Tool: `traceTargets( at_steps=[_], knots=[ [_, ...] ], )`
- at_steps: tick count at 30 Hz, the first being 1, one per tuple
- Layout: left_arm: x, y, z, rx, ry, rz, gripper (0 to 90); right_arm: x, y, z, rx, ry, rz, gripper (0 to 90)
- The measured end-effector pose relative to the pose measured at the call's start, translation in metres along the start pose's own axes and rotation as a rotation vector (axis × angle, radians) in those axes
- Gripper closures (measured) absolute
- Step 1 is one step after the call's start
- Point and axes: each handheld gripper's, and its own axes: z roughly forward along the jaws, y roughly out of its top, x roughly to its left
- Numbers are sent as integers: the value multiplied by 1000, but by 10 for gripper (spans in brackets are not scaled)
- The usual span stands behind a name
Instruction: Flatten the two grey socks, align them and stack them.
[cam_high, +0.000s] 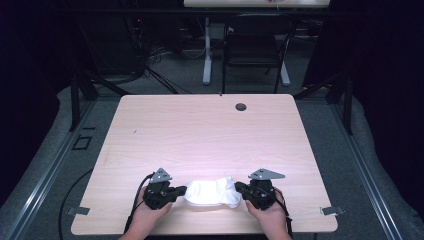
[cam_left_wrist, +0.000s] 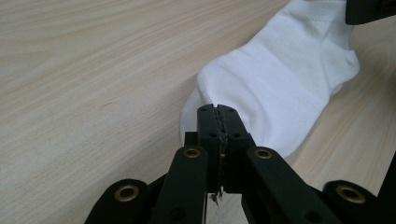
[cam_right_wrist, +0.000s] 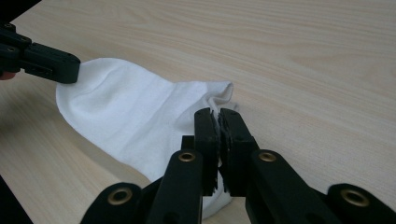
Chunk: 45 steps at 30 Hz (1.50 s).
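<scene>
Two hand-held grippers hold one white sock (cam_high: 212, 192) between them near the front edge of the tabletop (cam_high: 200, 135). The left hand-held gripper (cam_high: 181, 190) has its jaws closed tight on the toe end, a thin fold of fabric pinched at the tips as the left gripper view shows. The right hand-held gripper (cam_high: 240, 189) is clamped the same way on the cuff end, where the opening bunches just ahead of its jaws. The sock lies flat on the wood, stretched only loosely from one grip to the other.

To do this step well, I judge that both pinches should stay firm and the hands should move together, at the same height, so neither end slips free or the fabric twists.

Little stands in the way: the tabletop ahead of both hand-held grippers is bare wood, with a small dark grommet (cam_high: 241, 106) far beyond them near the back edge. A black chair (cam_high: 255, 45) stands past the tabletop, well apart.
</scene>
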Motion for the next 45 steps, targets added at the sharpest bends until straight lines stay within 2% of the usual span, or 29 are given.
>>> traceTargets(
  at_steps=[11,18,23,25,30,33,36,39,40,45],
  knots=[
    [0,-5,8,32,14,14,893,-3,-4,6,23,-6,-8,862],
    [2,-6,12,43,22,14,888,-7,-7,10,34,-15,5,859],
    [1,-7,12,47,21,17,850,-9,-8,13,38,-11,12,824],
    [1,-7,10,31,23,13,806,-9,-8,10,25,-12,9,771],
    [-1,0,-5,-32,30,38,746,-7,-5,1,-39,-23,9,741],
    [-5,3,-10,-55,15,54,734,-1,-4,-2,-68,5,-11,738],
    [-8,3,-6,-45,-4,63,724,7,-3,2,-54,34,-39,731],
    [-11,0,2,-16,1,89,701,10,-5,10,-25,48,-60,723],
    [-11,0,4,-9,2,95,689,11,-5,12,-11,39,-73,723],
    [-10,-3,11,11,1,96,659,8,-8,20,22,30,-68,720]
  ],
)
